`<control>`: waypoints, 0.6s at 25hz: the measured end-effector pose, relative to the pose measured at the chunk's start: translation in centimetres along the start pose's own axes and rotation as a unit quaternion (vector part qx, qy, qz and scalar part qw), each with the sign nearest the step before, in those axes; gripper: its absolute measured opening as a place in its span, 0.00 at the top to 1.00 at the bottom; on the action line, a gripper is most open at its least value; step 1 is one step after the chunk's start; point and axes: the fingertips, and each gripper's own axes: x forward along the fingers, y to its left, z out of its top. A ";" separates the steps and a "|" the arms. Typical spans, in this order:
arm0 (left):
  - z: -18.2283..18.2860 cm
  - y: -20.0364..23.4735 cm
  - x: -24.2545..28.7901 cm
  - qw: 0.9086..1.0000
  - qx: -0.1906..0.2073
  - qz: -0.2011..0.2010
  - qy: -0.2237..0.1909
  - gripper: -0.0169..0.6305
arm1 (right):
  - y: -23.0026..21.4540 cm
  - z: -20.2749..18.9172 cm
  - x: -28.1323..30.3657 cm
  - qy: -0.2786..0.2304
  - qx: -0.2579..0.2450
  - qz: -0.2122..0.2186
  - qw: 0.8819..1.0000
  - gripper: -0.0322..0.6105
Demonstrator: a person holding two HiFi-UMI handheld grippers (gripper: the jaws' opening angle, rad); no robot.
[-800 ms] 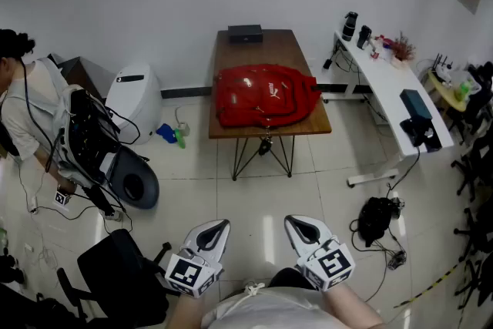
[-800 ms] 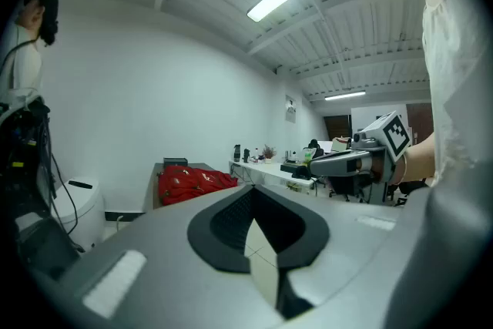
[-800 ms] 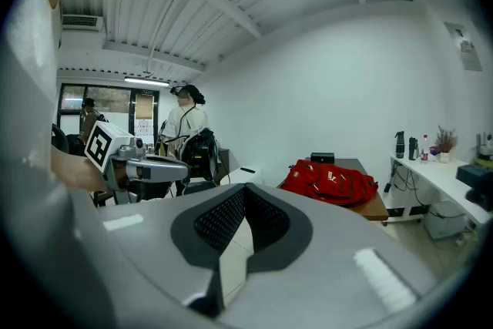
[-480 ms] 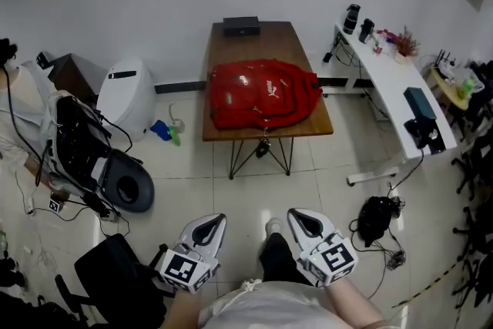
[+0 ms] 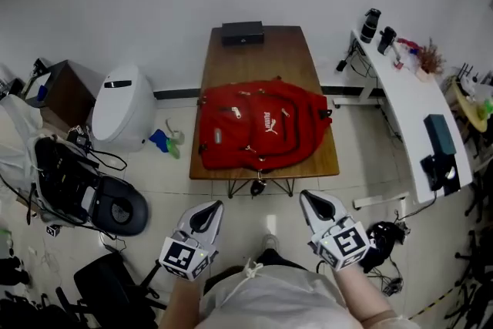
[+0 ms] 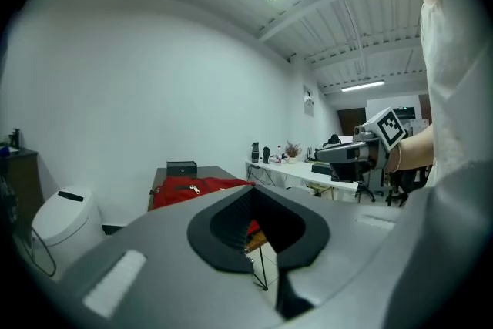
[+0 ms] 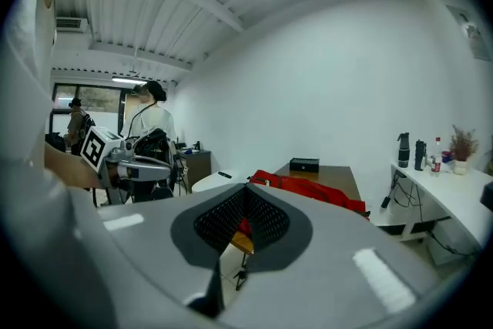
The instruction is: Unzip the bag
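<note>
- Two tips pressed together with nothing between them: the left tongs (image 5: 208,212) hang low, well short of the tabletop (image 5: 258,58). They would do well to open on the way in, ready to pin the cloth beside the zip.
- Red bag (image 5: 258,123) lies flat on the near half of the tabletop, zips apparently closed. A pale pull (image 5: 235,112) shows on its left part.
- Right tongs (image 5: 310,200): likewise closed and empty, equally far off. Best to pinch that pull squarely and draw along the teeth, not upward.
</note>
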 end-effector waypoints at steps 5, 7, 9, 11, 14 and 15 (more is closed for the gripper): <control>-1.0 2.3 5.9 0.999 -0.041 -0.010 0.013 0.97 | -3.4 -1.3 5.0 0.037 0.010 0.012 0.999 0.94; -2.4 3.2 7.4 0.999 -0.033 -0.019 0.033 0.97 | -3.4 -2.6 7.0 0.052 0.021 0.011 0.998 0.94; -3.6 3.9 8.7 0.998 -0.029 -0.036 0.052 0.97 | -3.6 -4.1 8.3 0.074 0.039 -0.002 0.997 0.94; -4.5 4.5 9.9 0.996 -0.032 -0.055 0.068 0.97 | -3.7 -5.7 9.4 0.100 0.062 -0.016 0.993 0.94; -5.6 6.5 11.8 0.994 -0.024 -0.068 0.086 0.97 | -3.3 -8.3 11.4 0.135 0.088 -0.022 0.987 0.94; -6.1 7.3 12.6 0.993 -0.019 -0.070 0.091 0.97 | -3.1 -9.2 12.2 0.145 0.095 -0.022 0.985 0.94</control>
